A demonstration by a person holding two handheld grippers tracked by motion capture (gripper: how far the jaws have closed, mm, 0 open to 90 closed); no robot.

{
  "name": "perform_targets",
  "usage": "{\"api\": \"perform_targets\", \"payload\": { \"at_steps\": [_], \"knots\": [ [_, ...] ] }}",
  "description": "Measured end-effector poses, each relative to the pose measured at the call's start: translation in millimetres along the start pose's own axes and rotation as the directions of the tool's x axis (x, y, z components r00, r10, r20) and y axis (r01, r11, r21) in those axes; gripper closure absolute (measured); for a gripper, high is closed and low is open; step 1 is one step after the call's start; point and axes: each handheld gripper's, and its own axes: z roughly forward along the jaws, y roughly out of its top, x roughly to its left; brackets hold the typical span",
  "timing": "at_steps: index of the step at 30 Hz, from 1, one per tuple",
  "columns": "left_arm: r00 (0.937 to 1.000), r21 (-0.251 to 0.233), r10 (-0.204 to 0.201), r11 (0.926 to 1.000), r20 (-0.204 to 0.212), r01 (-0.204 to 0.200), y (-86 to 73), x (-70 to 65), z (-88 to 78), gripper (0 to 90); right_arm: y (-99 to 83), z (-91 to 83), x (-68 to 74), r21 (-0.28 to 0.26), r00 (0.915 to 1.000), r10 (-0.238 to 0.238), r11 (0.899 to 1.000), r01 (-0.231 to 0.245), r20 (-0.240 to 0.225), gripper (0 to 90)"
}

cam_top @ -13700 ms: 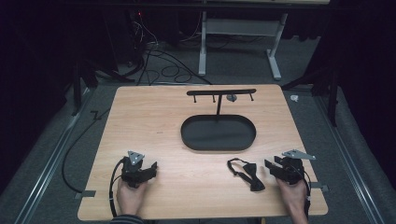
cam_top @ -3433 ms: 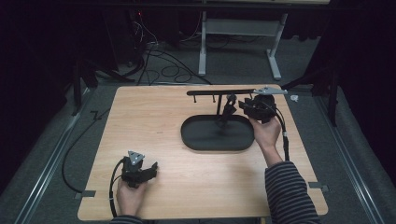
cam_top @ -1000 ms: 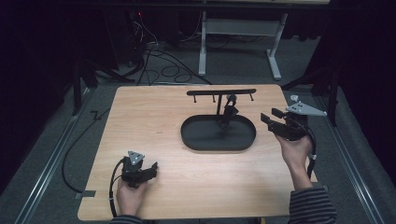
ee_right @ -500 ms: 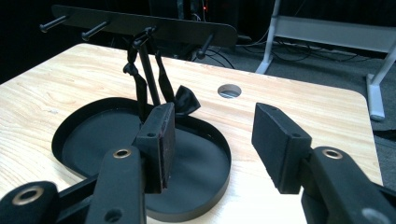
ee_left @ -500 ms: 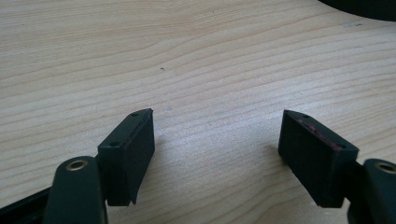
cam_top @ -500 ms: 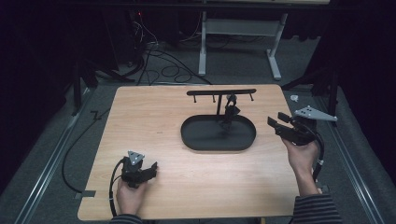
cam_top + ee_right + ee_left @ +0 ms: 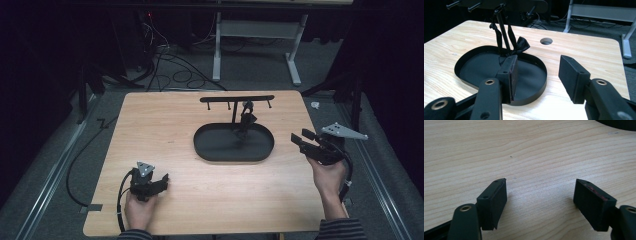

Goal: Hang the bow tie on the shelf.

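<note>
Bow tie, black, one only, hangs by its strap from the crossbar of the black stand, its knot dangling just above the tray floor, ahead of the right gripper and slightly to the left of its line of sight. Fabric dark and matte, wings spread either side of the knot. One stand: a single upright post rising from one oval black tray, crossbar carrying several short pegs. Right gripper, jaws apart and empty, is held off the table's edge, well apart from the tray. Left gripper, jaws likewise spread with nothing between them, rests low over bare wood, with the tray far ahead. One wooden table; two grippers, two hands.
</note>
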Motion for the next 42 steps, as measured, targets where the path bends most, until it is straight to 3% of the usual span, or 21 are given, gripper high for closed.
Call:
{"api": "perform_targets", "payload": {
  "at_steps": [22,42],
  "knots": [
    [1.0,0.0,0.0,1.0,-0.001,0.0,0.0,-0.1,0.0,27.2,-21.7,-10.7,3.3,0.002,0.9993,0.028,1.0,-0.028,-0.023,52.1],
    [1.0,0.0,0.001,1.0,-0.002,-0.001,0.0,-0.1,0.0,27.2,-45.3,-2.7,9.4,0.05,0.9969,0.045,0.998,-0.041,-0.065,52.6]
  ]
}}
